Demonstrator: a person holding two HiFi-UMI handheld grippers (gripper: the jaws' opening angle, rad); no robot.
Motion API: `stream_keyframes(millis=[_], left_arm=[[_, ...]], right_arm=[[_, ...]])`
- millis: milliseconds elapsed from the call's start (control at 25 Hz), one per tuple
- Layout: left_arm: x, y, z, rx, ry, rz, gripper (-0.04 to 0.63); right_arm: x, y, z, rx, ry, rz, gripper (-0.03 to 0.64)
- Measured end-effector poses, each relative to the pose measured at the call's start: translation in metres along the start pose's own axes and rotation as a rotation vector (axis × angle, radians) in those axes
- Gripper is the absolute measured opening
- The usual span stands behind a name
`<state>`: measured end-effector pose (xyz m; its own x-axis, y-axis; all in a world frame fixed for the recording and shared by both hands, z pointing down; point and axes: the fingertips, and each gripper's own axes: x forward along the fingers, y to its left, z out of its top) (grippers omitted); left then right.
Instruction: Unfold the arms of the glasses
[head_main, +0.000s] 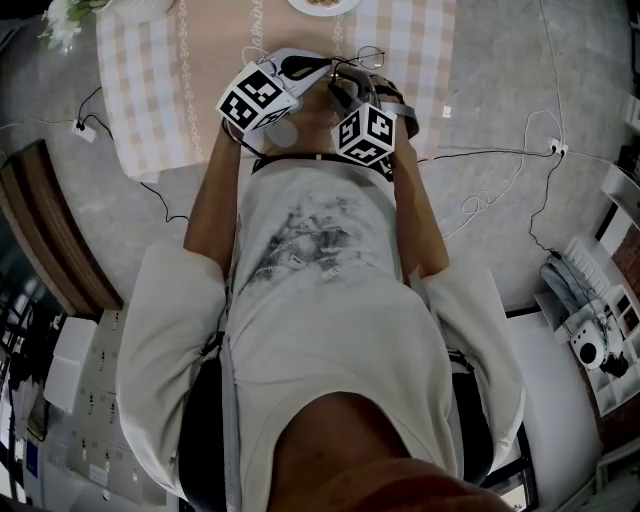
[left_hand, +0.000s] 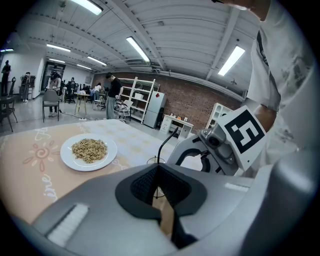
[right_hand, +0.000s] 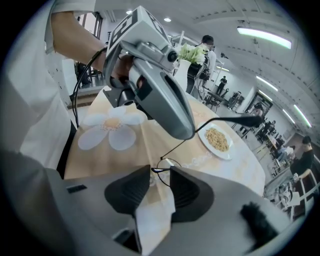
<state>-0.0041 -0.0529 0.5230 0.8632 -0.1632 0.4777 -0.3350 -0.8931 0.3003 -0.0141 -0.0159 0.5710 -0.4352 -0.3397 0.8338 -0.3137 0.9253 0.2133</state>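
Thin wire-framed glasses (head_main: 366, 57) hang above the table between my two grippers. My left gripper (head_main: 327, 68) is shut on one thin arm of the glasses. In the left gripper view that arm (left_hand: 168, 137) rises out of the closed pads of the left gripper (left_hand: 159, 176). In the right gripper view the arm runs on to its dark tip (right_hand: 250, 120), and a round lens (right_hand: 168, 164) hangs below. My right gripper (right_hand: 160, 175) is open, and a dark piece of the frame lies between its pads. In the head view the right gripper (head_main: 347, 92) sits just under the glasses.
A white plate of grains (left_hand: 89, 150) lies further in on the checked tablecloth (head_main: 150, 80). A white flower-shaped mat (right_hand: 112, 127) lies under the grippers. A vase of flowers (right_hand: 192, 52) stands at a table corner. Cables (head_main: 480, 200) trail on the floor.
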Motion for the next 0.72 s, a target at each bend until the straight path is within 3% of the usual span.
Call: stream_keyframes(millis=[720], left_arm=[[-0.0007, 0.0004, -0.0029, 0.005, 0.001, 0.020, 0.008]], right_arm=[[-0.0053, -0.0002, 0.0046, -0.005, -0.020, -0.012, 0.060]])
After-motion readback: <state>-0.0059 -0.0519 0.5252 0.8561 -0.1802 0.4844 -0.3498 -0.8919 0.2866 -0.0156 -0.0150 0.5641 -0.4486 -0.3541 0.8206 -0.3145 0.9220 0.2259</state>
